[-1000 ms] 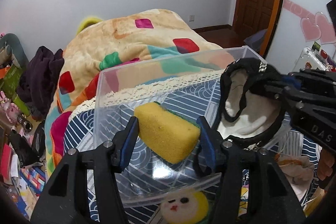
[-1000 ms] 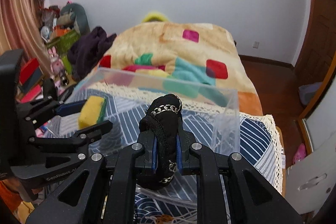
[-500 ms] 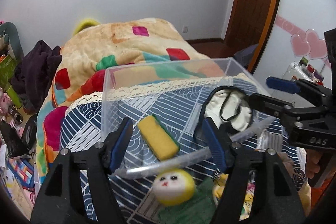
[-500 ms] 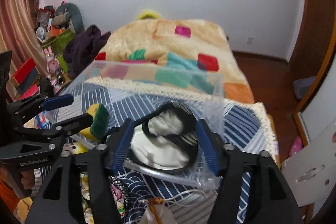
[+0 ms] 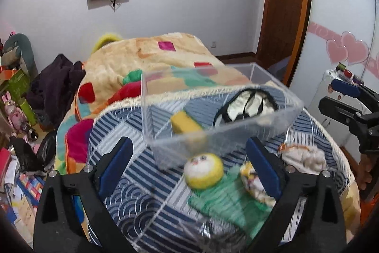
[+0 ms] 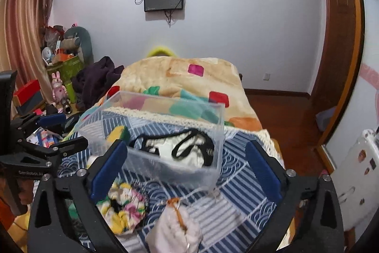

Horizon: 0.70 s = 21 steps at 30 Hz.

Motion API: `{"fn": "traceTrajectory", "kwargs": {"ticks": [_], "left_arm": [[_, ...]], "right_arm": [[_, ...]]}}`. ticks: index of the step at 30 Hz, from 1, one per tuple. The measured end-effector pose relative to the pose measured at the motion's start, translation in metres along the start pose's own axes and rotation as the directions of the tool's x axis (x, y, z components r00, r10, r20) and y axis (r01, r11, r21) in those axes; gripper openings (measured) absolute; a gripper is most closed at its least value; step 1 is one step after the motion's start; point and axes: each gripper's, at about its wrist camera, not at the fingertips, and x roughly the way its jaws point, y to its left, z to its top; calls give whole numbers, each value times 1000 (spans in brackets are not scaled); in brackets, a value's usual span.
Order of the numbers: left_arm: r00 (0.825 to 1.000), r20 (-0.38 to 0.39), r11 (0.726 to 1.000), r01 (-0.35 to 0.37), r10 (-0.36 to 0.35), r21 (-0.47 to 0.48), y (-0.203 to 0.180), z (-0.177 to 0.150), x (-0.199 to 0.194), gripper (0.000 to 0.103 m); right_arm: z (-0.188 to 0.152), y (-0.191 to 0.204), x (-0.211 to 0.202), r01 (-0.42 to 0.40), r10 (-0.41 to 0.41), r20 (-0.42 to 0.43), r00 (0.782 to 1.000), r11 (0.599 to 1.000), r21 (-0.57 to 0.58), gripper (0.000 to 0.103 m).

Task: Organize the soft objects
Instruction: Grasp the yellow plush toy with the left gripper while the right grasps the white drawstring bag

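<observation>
A clear plastic box (image 5: 272, 81) stands on the blue patterned cloth (image 5: 132, 184). In it lie a yellow sponge (image 5: 184, 123) and a black-and-white soft pouch (image 5: 246, 104); both also show in the right wrist view, the sponge (image 6: 117, 132) and the pouch (image 6: 180, 148). My left gripper (image 5: 188, 167) is open and empty, in front of the box. My right gripper (image 6: 187, 170) is open and empty, also pulled back from the box (image 6: 220, 110). A round yellow plush face (image 5: 203, 170), a green cloth (image 5: 227, 200) and a flowered scrunchie (image 6: 123, 208) lie on the cloth nearer me.
A white drawstring pouch (image 6: 175, 227) lies at the front, also seen at the right in the left wrist view (image 5: 300, 155). A bed with a patchwork blanket (image 6: 184, 80) lies behind the box. Clutter fills the floor at left (image 6: 59, 68). A door (image 5: 284, 4) is at right.
Both grippers let go, the left of the sponge and the right of the black-and-white pouch, which now lie in the box. Both grippers have opened wide and drawn back toward me.
</observation>
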Motion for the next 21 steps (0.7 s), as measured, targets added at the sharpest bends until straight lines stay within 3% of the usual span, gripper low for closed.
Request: {"fn": "traceTrajectory", "kwargs": {"ticks": [10, 12, 18, 21], "left_arm": [[996, -92, 1000, 2, -2, -6, -3, -29, 25, 96], [995, -98, 1000, 14, -16, -12, -4, -30, 29, 84], [992, -126, 999, 27, -29, -22, -8, -31, 40, 72], [990, -136, 999, 28, -32, -32, -8, -33, 45, 65]], "right_arm": [[-51, -2, 12, -8, 14, -152, 988, 999, 36, 101], [-61, -2, 14, -3, 11, -181, 983, 999, 46, 101], [-88, -2, 12, -8, 21, -227, 974, 998, 57, 99], [-95, -3, 15, -34, 53, -251, 966, 996, 81, 87]]}}
